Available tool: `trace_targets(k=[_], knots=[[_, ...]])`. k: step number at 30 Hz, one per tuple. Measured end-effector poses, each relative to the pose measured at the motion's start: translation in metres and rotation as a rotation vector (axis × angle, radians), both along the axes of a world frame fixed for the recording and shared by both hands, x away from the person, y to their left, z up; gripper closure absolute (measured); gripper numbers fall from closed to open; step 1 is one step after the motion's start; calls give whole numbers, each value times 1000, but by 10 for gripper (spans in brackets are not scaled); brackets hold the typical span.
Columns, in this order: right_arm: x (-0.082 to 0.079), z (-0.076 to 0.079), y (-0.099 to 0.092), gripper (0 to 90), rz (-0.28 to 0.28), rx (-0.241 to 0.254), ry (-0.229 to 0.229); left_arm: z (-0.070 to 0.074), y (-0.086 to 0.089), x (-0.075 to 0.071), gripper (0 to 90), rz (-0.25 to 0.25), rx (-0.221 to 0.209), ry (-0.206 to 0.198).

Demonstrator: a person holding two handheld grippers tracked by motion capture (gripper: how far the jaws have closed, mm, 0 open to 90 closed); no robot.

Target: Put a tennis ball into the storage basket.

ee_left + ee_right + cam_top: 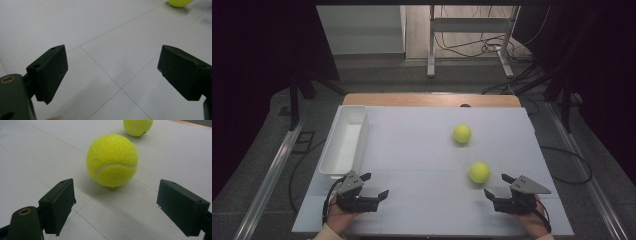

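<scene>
White sheeting covers the table [422, 150], crossed by thin seam lines, with a strip of bare wood showing along its far edge.

2 balls rest on it. The near ball [479, 172] is bright yellow-green and fuzzy, with a pale curved seam across its front in the right gripper view [112, 160]. The far ball [462, 133] looks the same and sits beyond the near ball, well apart from it; in the right gripper view [138, 127] it lies past the near ball at the top edge.

A white bin [344, 141], long and narrow, stands far to the left of the near ball, along the left edge of the sheeting. Between the bin and the near ball the sheet is bare and wide. To the right of the near ball, open sheet runs to the table's right edge.

The right gripper [501, 187] sits just beside the near ball, on its near-right side, jaws spread wide with nothing between them. In its own view [116, 207] the near ball lies ahead of the jaws, about centred on the gap, not touching either one.

The left gripper [374, 185] rests well to the left of the near ball, near the bin's front end, jaws also spread wide over bare sheet. In its own view [112, 72] a sliver of a ball [180, 3] shows at the top right.
</scene>
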State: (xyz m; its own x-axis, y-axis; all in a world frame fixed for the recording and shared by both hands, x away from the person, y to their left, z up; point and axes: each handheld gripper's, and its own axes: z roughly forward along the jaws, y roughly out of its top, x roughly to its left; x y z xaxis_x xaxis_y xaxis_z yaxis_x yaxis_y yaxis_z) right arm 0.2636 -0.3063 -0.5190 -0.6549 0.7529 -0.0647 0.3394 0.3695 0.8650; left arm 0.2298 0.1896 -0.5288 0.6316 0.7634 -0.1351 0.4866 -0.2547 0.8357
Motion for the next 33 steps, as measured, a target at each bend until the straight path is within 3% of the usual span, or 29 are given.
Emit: trace_targets(k=[14, 26, 33], knots=[[0, 0, 0, 156, 9, 1, -1, 1, -2, 1, 101, -4, 3, 2], [-1, 3, -2, 156, 5, 19, -10, 11, -19, 1, 99, -21, 3, 7], [-2, 2, -2, 156, 4, 13, -12, 20, -31, 3, 99, -38, 16, -11]])
